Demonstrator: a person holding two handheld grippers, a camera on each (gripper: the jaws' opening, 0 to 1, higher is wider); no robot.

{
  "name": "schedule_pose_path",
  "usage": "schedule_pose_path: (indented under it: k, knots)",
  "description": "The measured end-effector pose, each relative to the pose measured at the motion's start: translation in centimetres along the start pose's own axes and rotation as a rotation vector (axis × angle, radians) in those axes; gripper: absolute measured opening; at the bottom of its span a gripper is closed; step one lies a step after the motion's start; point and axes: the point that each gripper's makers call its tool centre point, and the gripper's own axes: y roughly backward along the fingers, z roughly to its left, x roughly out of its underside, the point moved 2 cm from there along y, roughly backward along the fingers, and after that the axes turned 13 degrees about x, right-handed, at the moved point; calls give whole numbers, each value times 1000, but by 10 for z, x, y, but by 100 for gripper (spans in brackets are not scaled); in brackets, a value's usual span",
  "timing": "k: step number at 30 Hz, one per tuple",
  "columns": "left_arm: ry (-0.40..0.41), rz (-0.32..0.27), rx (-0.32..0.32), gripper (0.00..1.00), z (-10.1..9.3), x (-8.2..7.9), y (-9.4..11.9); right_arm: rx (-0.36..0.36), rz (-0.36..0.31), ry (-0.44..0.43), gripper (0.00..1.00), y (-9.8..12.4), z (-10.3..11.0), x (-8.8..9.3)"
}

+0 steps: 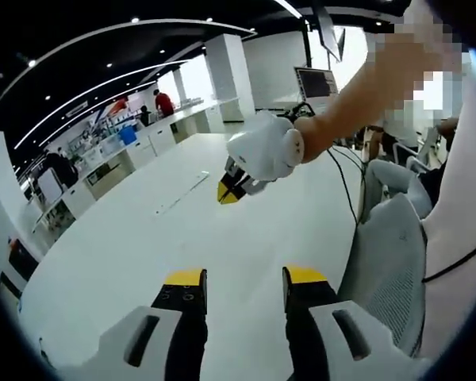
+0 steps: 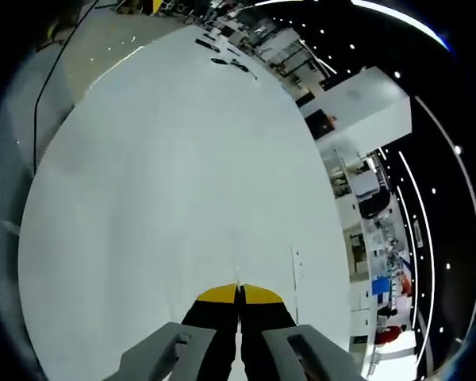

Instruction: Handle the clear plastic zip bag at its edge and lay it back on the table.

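Note:
The clear zip bag point(image 1: 182, 194) lies flat on the white table point(image 1: 143, 262), showing mainly as a faint thin strip. In the right gripper view the same bag point(image 2: 296, 263) lies just right of my jaws. My right gripper point(image 2: 239, 292) is shut, its yellow tips pressed together, and I see nothing held between them. In the left gripper view, a person's arm holds the right gripper point(image 1: 229, 191) above the table, just right of the bag. My left gripper point(image 1: 244, 277) is open and nothing is between its jaws. It is nearer the table's front, well short of the bag.
A grey mesh chair point(image 1: 389, 246) stands at the table's right edge, with black cables point(image 1: 345, 182) and a monitor point(image 1: 316, 82) behind. Small dark items point(image 2: 226, 60) lie at the table's far end. Counters and people point(image 1: 164, 102) are in the background.

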Motion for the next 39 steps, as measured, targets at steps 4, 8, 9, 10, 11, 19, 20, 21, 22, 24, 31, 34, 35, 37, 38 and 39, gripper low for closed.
schedule_pose_path:
  k: [4, 8, 9, 10, 11, 19, 20, 21, 22, 24, 31, 34, 35, 37, 38, 39]
  knots:
    - [1, 0, 0, 36, 0, 0, 0, -7, 4, 3, 0, -2, 13, 1]
    - [0, 3, 2, 36, -2, 2, 0, -23, 8, -20, 0, -5, 23, 0]
    - [0, 3, 3, 36, -2, 2, 0, -22, 11, -26, 0, -7, 25, 1]
    - [0, 4, 3, 36, -3, 3, 0, -22, 11, -29, 0, -8, 27, 1]
    - [1, 5, 3, 36, -3, 3, 0, -22, 12, -28, 0, -8, 29, 1]
    - [6, 14, 2, 36, -3, 7, 1, -38, 23, -37, 0, -13, 41, 10]
    - [7, 14, 2, 36, -4, 8, 1, -41, 26, -44, 0, -12, 43, 11]
    - [7, 15, 3, 36, -5, 8, 0, -44, 25, -45, 0, -12, 44, 11]
    - [6, 16, 4, 36, -5, 8, 0, -48, 26, -48, 0, -12, 46, 11]
    - [7, 19, 7, 35, -6, 9, -1, -52, 30, -49, 0, -12, 49, 12]
    - [11, 26, 11, 35, -7, 13, -3, -76, 39, -74, 0, -12, 58, 12]
    - [16, 27, 11, 35, -8, 15, -3, -92, 31, -71, 0, -11, 65, 9]
    - [17, 27, 11, 35, -8, 16, -3, -95, 32, -70, 0, -11, 66, 9]
    - [20, 29, 12, 35, -8, 18, -4, -103, 27, -74, 0, -12, 68, 7]
    - [22, 30, 13, 35, -9, 19, -4, -107, 29, -76, 0, -12, 69, 6]
    - [23, 30, 14, 35, -9, 19, -4, -108, 29, -75, 0, -12, 69, 5]
